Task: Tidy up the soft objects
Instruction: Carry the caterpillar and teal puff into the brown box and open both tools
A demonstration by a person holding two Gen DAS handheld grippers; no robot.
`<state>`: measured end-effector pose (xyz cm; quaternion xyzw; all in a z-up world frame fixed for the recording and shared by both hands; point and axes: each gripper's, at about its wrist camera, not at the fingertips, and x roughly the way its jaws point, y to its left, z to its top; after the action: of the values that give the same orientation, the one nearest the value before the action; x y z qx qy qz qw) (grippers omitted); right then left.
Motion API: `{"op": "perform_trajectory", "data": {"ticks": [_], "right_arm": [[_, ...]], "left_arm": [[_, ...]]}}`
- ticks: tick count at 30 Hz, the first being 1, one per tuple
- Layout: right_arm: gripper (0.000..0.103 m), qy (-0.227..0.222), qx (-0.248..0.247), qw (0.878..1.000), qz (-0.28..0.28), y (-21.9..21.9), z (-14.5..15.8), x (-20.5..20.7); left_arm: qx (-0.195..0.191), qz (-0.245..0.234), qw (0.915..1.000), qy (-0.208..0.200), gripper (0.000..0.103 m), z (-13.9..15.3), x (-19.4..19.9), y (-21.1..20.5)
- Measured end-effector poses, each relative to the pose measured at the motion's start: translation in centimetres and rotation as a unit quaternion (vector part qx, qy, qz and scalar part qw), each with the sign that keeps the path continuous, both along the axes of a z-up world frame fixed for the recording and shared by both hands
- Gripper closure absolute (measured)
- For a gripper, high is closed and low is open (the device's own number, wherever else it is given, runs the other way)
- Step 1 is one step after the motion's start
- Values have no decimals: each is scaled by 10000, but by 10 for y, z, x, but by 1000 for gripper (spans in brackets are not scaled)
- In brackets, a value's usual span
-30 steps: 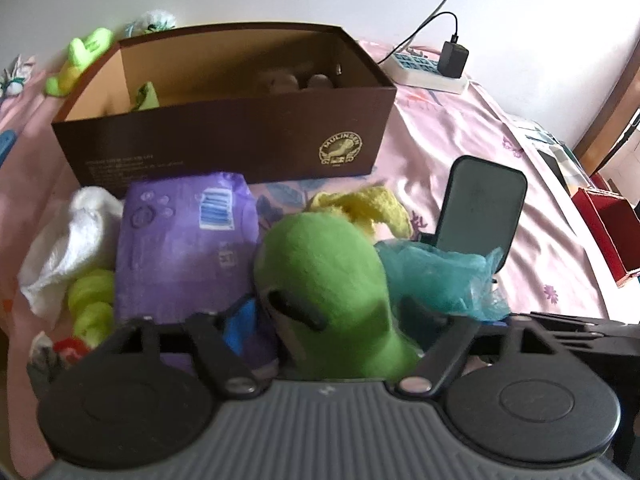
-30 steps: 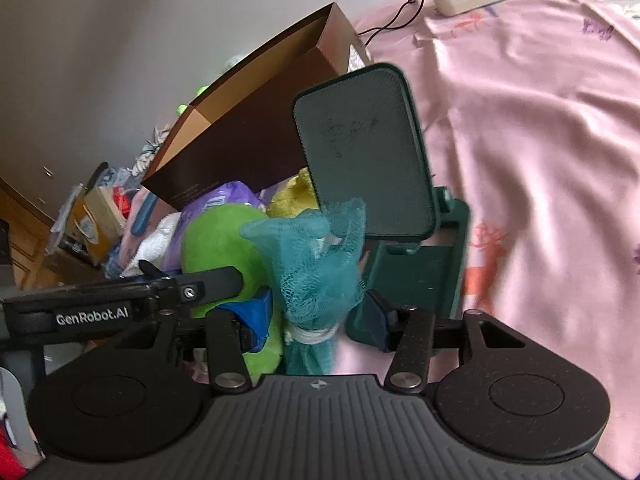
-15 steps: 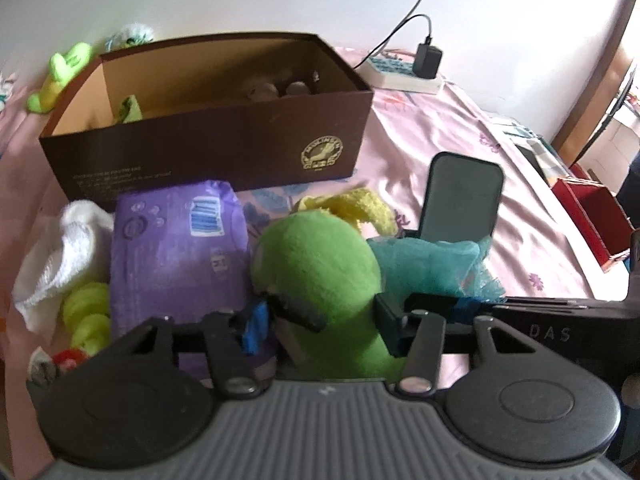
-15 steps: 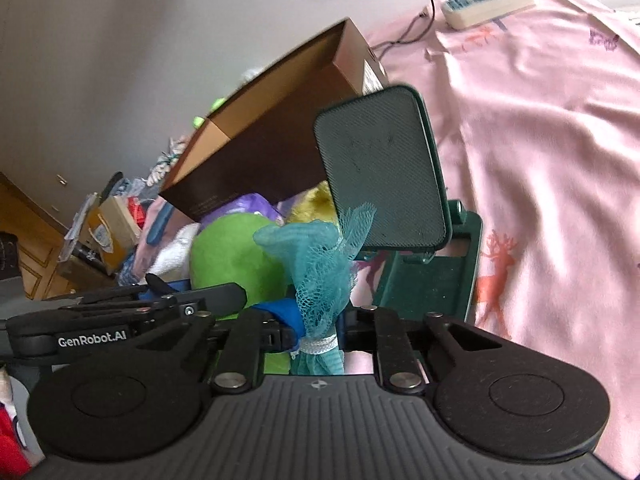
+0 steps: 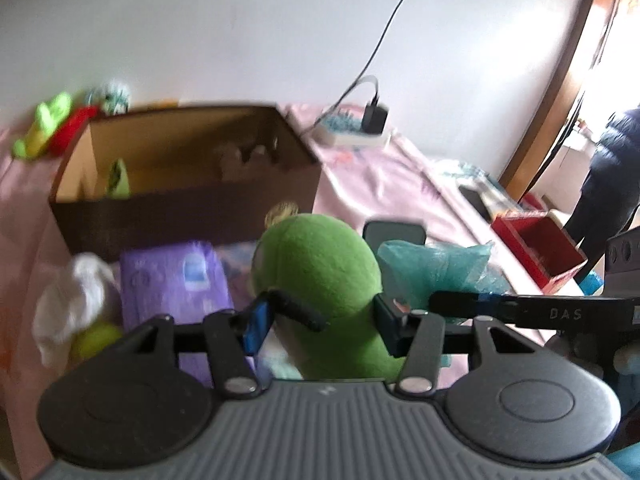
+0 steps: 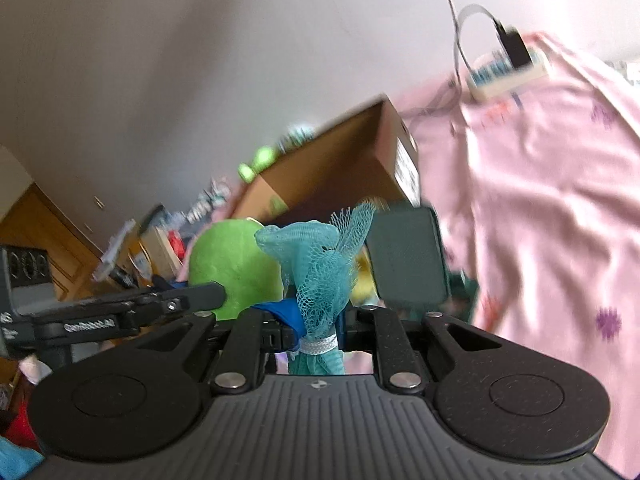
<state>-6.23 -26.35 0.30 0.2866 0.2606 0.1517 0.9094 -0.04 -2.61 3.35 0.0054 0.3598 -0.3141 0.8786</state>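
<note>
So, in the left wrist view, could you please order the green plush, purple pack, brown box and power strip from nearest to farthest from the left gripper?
1. Green plush, between the left gripper pads.
2. Purple pack, left.
3. Brown box, behind.
4. Power strip, far right, by the wall.
</note>
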Motion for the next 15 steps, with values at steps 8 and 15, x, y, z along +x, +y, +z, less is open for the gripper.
{"op": "perform_trajectory", "data": {"ticks": [8, 15], "right_arm": [[103, -655, -149, 9976, -194, 2, 57, 61], [103, -841, -445, 9951, -260, 22, 84, 140]], "left_arm": [[-131, 23, 9964, -843, 49, 45, 42, 14], [-22, 334, 9921, -1209, 49, 63, 119, 37]]}}
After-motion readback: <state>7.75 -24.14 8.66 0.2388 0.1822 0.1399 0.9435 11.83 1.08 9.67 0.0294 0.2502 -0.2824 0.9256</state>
